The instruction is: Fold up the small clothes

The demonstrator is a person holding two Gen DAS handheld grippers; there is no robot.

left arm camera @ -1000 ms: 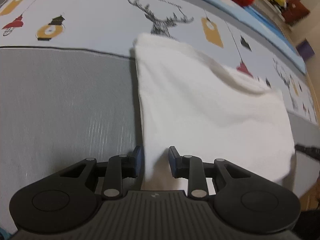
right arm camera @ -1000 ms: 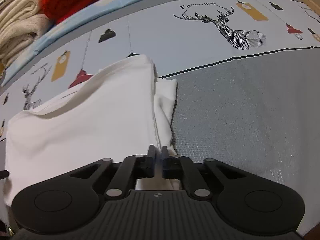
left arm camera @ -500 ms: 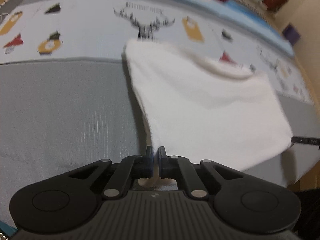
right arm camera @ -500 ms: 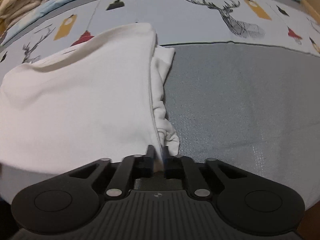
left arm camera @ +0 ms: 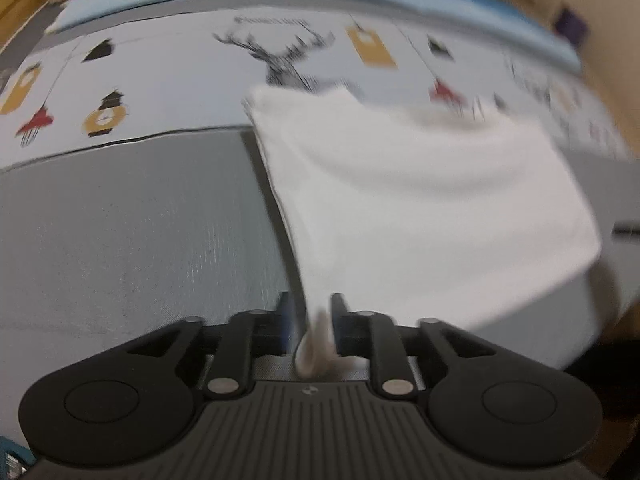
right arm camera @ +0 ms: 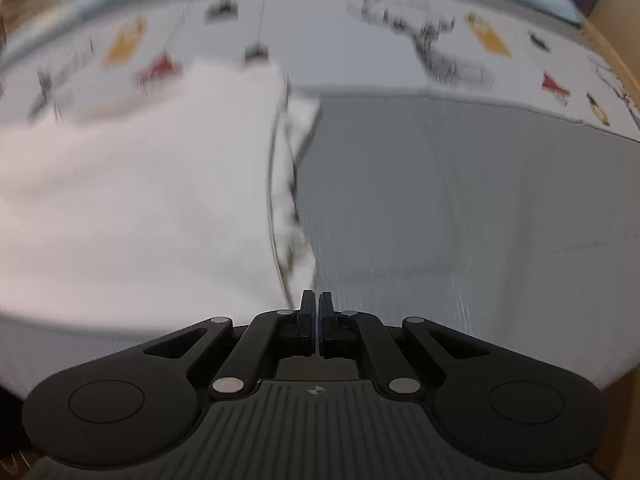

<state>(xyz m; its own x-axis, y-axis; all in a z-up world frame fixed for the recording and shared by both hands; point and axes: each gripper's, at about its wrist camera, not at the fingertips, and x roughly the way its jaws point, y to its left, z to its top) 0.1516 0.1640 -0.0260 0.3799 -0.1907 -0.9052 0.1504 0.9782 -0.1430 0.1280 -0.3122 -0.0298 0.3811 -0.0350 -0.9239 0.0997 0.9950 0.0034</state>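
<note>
While both grippers (left arm camera: 310, 316) (right arm camera: 318, 312) pinch it, white garment (left arm camera: 420, 208) lifted

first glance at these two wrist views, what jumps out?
A white garment fills the middle, lying on a gray sheet with a printed deer band beyond it. The left claw has the garment's near corner bunched between its fingers. The right claw is closed at the opposite near edge; blur hides whether cloth is in it.
</note>
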